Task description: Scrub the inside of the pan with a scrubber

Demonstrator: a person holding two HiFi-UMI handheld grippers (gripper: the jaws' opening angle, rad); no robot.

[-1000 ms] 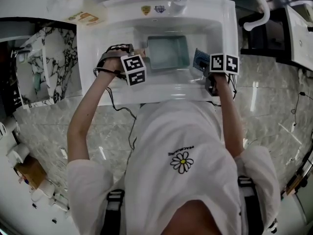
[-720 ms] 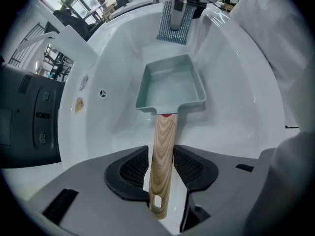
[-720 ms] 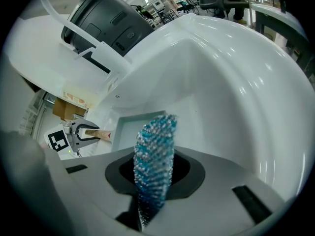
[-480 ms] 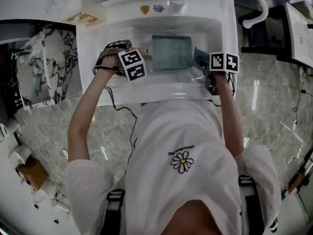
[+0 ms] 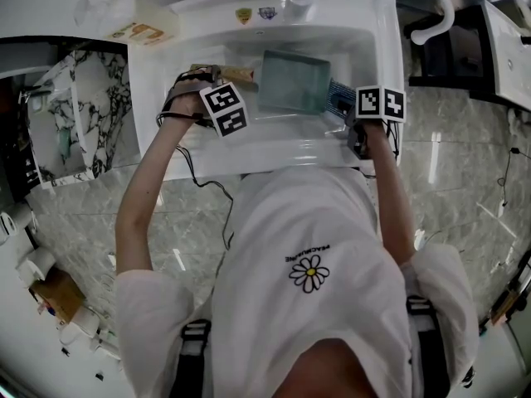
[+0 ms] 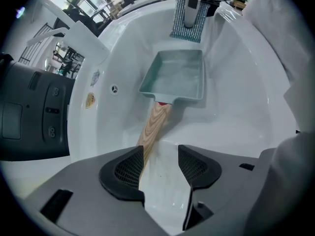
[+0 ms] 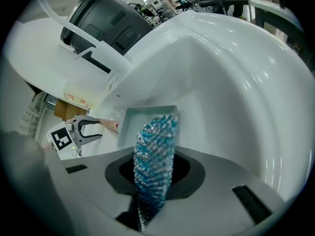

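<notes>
The white sink [image 5: 365, 23] is filling the middle of the head view. The pan [image 5: 292, 81] is lying flat in its basin, now sitting at a slant where a second ago it was squared to the sink walls. Its wooden handle [image 6: 155, 124] is pointing back toward the left gripper [image 6: 161, 151], whose jaws have just been opening and are now standing wide. The handle's end is running up beside the left pad with nothing clamping it. So the pan is resting on its own, and I judge it is going to need steadying again, or it may slide once rubbing begins. The right gripper [image 7: 155, 173] is waiting by the pan's right end, closed firmly on the blue scrubber [image 7: 155, 146]. The scrubber is standing up between the jaws and apparently not touching the pan's inside, so scrubbing is not yet under way.
</notes>
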